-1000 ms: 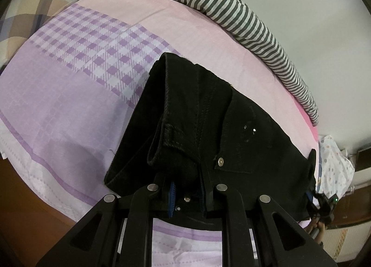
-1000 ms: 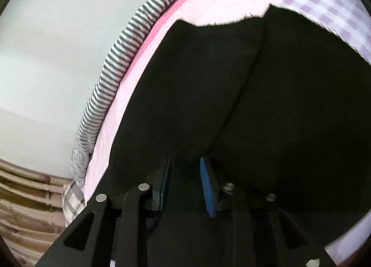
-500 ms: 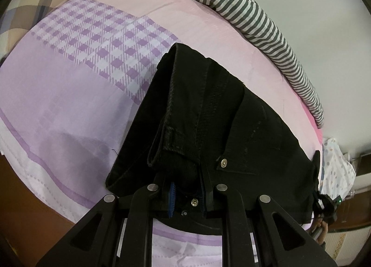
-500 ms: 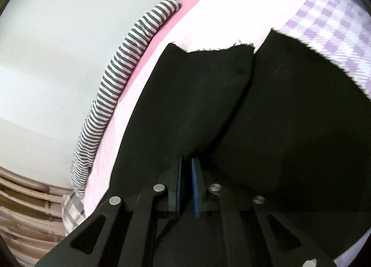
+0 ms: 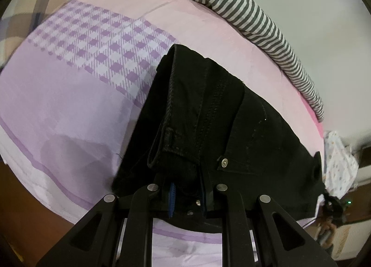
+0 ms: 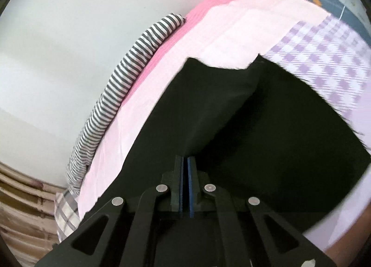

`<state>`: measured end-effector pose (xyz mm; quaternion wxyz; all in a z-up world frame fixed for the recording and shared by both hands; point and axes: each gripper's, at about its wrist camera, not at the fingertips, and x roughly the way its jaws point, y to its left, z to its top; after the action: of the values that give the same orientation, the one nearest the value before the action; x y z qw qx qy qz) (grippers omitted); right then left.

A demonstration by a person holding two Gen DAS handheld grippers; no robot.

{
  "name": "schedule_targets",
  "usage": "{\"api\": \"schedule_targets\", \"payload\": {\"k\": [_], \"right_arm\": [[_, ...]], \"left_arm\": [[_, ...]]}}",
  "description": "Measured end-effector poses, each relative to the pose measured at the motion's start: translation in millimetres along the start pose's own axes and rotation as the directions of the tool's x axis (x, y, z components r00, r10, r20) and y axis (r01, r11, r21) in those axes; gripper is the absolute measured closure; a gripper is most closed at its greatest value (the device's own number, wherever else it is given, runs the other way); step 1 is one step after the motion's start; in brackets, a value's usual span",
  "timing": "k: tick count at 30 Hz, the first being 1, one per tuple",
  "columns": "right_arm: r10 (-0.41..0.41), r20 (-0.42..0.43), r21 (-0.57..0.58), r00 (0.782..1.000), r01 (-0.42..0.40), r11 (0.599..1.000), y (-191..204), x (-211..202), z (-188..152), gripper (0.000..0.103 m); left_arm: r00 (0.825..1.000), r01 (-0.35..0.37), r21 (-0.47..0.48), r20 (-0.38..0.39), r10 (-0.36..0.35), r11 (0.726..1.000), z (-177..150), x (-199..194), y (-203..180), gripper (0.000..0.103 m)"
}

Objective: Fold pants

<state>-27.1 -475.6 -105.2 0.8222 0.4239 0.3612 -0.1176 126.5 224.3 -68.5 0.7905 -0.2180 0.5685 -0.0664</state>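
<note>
The pants [image 5: 231, 128] lie on the bed [image 5: 69, 109] ahead of me, waistband end nearest my left claw [image 5: 187, 195], leg end nearest my right claw [image 6: 185, 183]. Behind them, along the wall [image 6: 58, 46], lies a striped cloth [image 5: 255, 16]; a plaid pillow [image 5: 23, 12] sits far left.

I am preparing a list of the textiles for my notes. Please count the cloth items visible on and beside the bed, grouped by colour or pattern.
Black: 1, the black jeans.
Grey-and-white striped: 1, the striped cloth along the wall.
Pink and purple checked: 1, the bedsheet.
White dotted: 1, the dotted cloth at the bed's end.
Beige plaid: 1, the plaid cloth.
Total: 5.
</note>
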Motion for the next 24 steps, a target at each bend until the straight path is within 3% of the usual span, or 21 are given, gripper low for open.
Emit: {"api": "schedule_targets", "payload": {"k": [6,10,14,15,20,24], "right_arm": [[-0.124,-0.025,-0.014,0.992,0.123,0.992,-19.2,-26.4,-33.1,0.100],[-0.181,-0.039,0.041,0.983,0.183,0.982,-47.5,-30.8,-41.4,0.102],[-0.108,-0.068,0.090,0.992,0.114,0.989,-63.3,-28.5,-41.3,0.099],[-0.070,-0.078,0.105,0.995,0.078,0.991,-64.8,-25.8,-41.2,0.099],[-0.029,-0.108,0.126,0.994,0.043,0.991,-64.2,-15.0,-44.7,0.097],[0.000,-0.120,0.158,0.993,0.019,0.987,-69.0,-8.3,-46.1,0.092]], "left_arm": [[1.000,-0.012,0.047,-0.023,0.014,0.999,-3.5,-2.6,3.6,0.086],[0.998,-0.041,0.095,-0.042,0.046,0.995,-12.6,-4.5,2.3,0.086],[0.996,-0.078,0.124,-0.034,0.083,0.989,-16.9,0.2,-0.8,0.085],[0.994,-0.101,0.157,-0.018,0.105,0.982,-19.1,0.7,-5.7,0.084],[0.984,-0.176,0.248,0.021,0.176,0.953,-27.2,-2.5,-20.3,0.074],[0.968,-0.242,0.328,0.023,0.248,0.913,-41.3,-6.5,-31.5,0.066]]}}
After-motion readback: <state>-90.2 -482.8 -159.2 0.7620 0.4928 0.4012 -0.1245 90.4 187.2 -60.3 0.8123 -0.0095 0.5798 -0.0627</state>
